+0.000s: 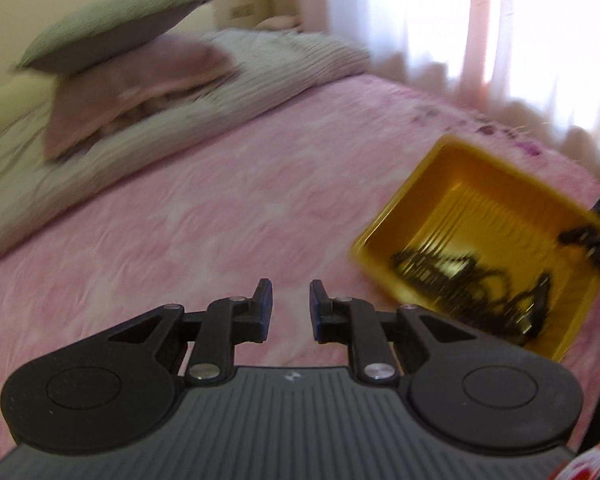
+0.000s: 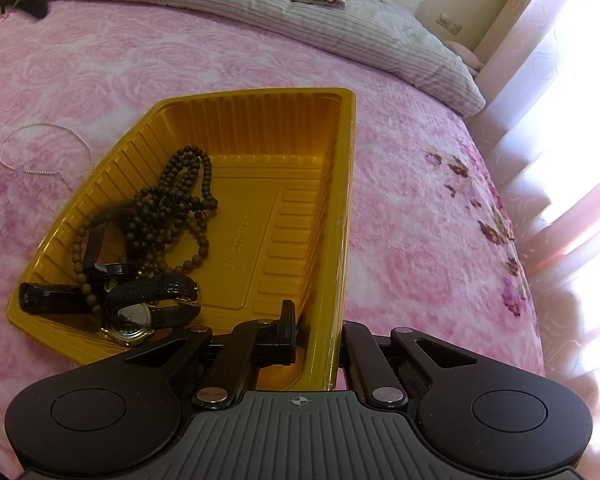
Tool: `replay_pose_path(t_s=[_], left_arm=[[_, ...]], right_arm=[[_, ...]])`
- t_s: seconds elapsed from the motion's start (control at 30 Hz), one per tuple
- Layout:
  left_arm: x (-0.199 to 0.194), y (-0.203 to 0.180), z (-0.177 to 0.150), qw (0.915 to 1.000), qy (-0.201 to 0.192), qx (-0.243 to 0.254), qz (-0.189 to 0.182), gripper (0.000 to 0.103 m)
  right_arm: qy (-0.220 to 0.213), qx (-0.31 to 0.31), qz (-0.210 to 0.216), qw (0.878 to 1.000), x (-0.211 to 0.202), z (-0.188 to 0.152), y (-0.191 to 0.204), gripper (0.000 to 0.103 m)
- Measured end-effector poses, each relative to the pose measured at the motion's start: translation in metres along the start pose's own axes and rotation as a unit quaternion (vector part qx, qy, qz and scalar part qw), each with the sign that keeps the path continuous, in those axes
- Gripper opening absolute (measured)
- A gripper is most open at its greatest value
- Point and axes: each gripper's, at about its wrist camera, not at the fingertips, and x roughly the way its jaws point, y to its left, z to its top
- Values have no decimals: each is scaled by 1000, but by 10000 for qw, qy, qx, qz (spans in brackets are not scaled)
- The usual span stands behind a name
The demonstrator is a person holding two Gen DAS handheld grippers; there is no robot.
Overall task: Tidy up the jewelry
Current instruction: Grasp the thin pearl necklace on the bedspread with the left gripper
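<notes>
Jewelry on a pink rose-patterned bedspread [image 2: 188,60], read from left to right. At far left, in the right wrist view, a thin pearl necklace [image 2: 44,148] lies in a loose loop directly on the cover, just beside the left wall of a yellow plastic tray [image 2: 340,208] and outside it. Inside the tray, gathered toward its left and near end, lies a tangle of dark wooden bead strands [image 2: 180,200], a black-strapped wristwatch [image 2: 134,318] with a pale dial and gilt case, and a second black strap or band [image 2: 52,298] lying against the near left corner (its exact type cannot be told). The right half of the tray floor is bare ribbed plastic.

The right gripper [image 2: 316,328] straddles the tray's right wall near its near corner: one finger sits inside the tray, the other outside, and the two are closed in on the wall so that the rim is pinched between them.

In the left wrist view (blurred), the left gripper [image 1: 290,304] hovers above the bedspread with its blue-padded fingers [image 1: 265,308] spread apart and nothing between them; the tray lies to its right. At the head of the bed, a grey ribbed quilt [image 2: 340,20], a mauve pillow [image 1: 132,92] and a green pillow [image 1: 108,24] are stacked. Pink curtains [image 1: 480,20] hang at right, lit from behind.
</notes>
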Motion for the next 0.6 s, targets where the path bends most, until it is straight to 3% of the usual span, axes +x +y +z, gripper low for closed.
replay_pose_path(t_s=[0.2, 0.3, 0.43, 0.6], left_arm=[[13, 13, -62, 9993, 310, -78, 206, 17], [17, 9, -91, 9989, 443, 100, 121, 17], [26, -10, -118, 9954, 648, 697, -66, 17], [41, -30, -125, 9881, 690, 1375, -97, 17]], right_arm=[[11, -8, -6, 10000, -1, 0, 1, 5], [13, -8, -4, 10000, -1, 1, 0, 5], [40, -11, 3, 10000, -1, 0, 0, 5], [36, -8, -5, 10000, 0, 1, -1, 5]])
